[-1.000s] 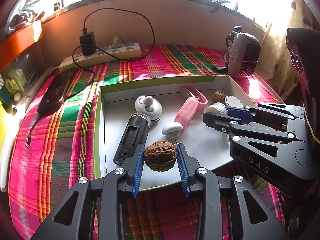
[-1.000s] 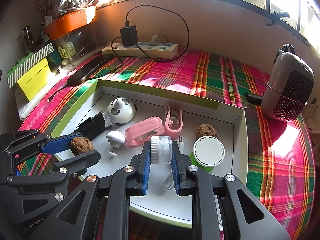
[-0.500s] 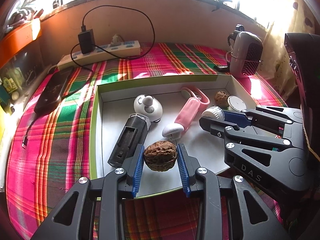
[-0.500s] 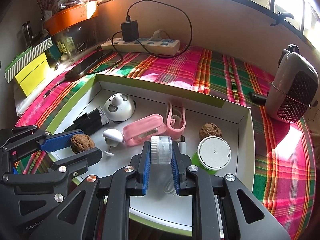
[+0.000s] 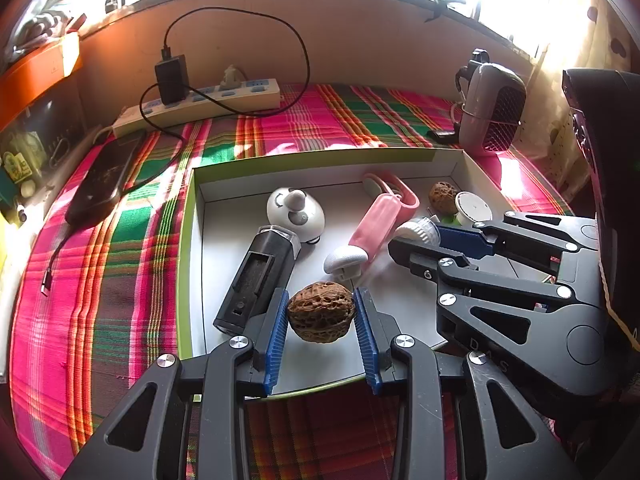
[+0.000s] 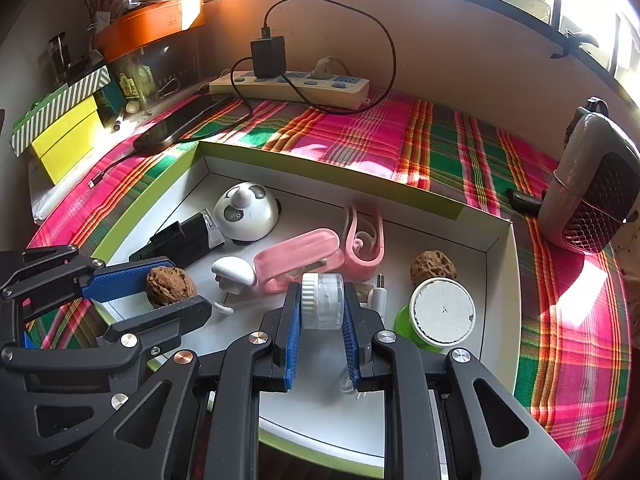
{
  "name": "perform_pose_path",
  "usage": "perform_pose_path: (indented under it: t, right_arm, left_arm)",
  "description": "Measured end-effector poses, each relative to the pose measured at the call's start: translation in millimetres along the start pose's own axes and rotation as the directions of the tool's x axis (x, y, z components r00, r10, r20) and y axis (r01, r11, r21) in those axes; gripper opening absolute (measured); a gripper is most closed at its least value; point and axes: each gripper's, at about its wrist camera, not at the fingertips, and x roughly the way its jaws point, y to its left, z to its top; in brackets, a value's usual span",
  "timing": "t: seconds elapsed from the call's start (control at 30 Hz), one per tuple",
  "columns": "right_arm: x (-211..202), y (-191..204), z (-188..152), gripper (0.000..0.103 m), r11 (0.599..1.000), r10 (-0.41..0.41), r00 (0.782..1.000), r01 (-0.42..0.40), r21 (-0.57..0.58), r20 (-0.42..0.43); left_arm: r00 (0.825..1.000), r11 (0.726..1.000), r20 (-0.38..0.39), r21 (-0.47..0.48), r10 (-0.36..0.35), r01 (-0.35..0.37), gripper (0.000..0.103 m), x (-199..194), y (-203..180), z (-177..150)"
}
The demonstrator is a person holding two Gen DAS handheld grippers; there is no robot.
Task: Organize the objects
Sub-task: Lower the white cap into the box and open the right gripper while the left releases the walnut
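Walnut (image 5: 321, 312) and clear jar (image 6: 323, 301), each clamped over the box (image 5: 186, 256).
Left gripper (image 5: 321, 314) pinches the walnut between blue pads; right gripper (image 6: 322, 312), nearly closed, squeezes the jar. Beyond them lie a pink case (image 6: 298, 261), panda toy (image 6: 246, 217) and second walnut (image 6: 433, 269).

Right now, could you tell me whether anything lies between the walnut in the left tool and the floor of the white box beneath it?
Nothing visible does. The walnut sits clamped in the left tool over a bare patch of the white box; the black device lies just beside it.
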Motion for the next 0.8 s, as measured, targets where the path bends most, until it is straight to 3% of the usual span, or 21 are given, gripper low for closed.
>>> perform_pose_path:
  t: [0.8]
  right_arm:
    - [1.7,2.4,-1.4,0.02,1.0,-0.002,1.0,0.002,-0.001,-0.006]
  left_arm:
    - [1.0,1.0,-0.001,-0.006,-0.008,0.008,0.031,0.3,-0.1,-1.3]
